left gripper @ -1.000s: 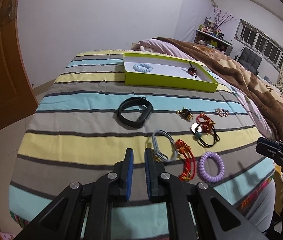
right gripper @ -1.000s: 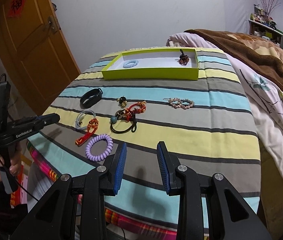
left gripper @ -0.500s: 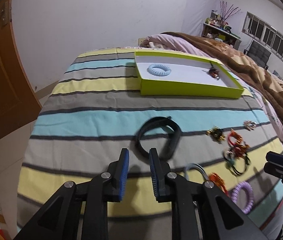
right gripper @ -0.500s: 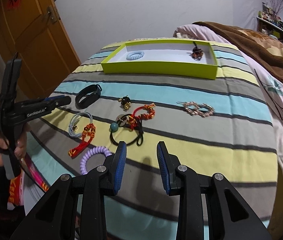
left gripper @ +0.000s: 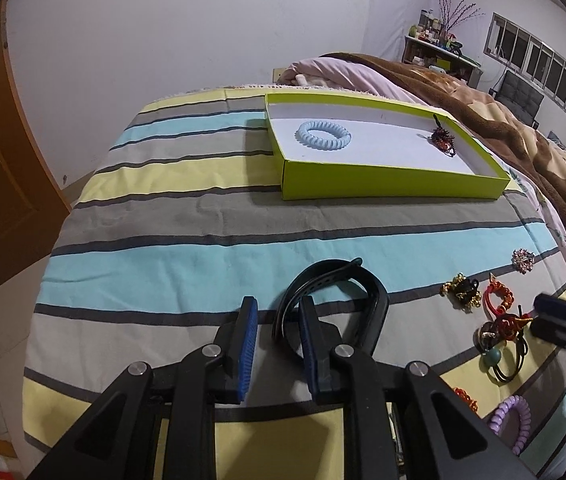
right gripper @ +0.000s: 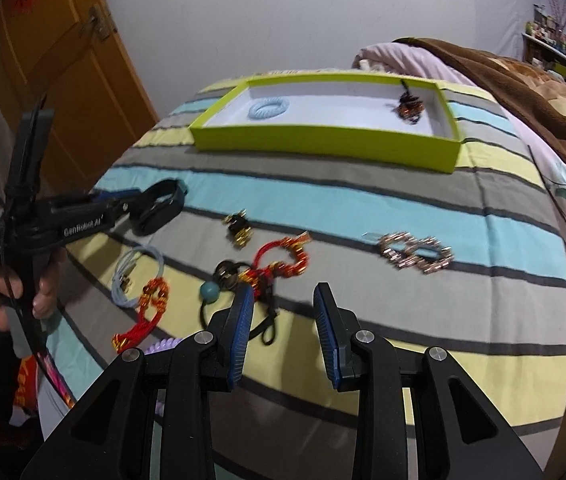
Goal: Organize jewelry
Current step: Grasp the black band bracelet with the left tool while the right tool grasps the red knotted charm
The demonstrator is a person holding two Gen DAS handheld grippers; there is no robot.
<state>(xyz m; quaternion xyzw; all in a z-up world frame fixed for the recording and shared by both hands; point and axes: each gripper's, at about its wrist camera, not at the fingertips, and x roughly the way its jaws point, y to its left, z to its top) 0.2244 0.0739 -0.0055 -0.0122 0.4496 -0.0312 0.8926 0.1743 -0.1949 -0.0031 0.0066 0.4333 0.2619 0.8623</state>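
A green tray (left gripper: 383, 182) (right gripper: 323, 142) at the far side of the striped bed holds a light blue coil ring (left gripper: 323, 135) and a dark beaded piece (left gripper: 443, 140). A black wristband (left gripper: 335, 300) (right gripper: 159, 210) lies on the cover. My left gripper (left gripper: 277, 316) is open, its right finger inside the band's loop and the band's near strap between the jaws. My right gripper (right gripper: 283, 308) is open just above the red knotted bracelet (right gripper: 283, 256) and a black hair tie with a teal bead (right gripper: 209, 292).
Also on the cover are a gold-black charm (right gripper: 239, 226), a rose-gold clip (right gripper: 415, 254), a pale blue-grey hair tie (right gripper: 135, 276), a red-gold cord (right gripper: 143, 316) and a purple coil ring (left gripper: 513, 420). A brown blanket (left gripper: 503, 128) lies right, a wooden door (right gripper: 55, 60) left.
My left gripper has moved forward to the black wristband and opened wider around its strap. My right gripper has moved forward and down over the red bracelet and black hair tie.
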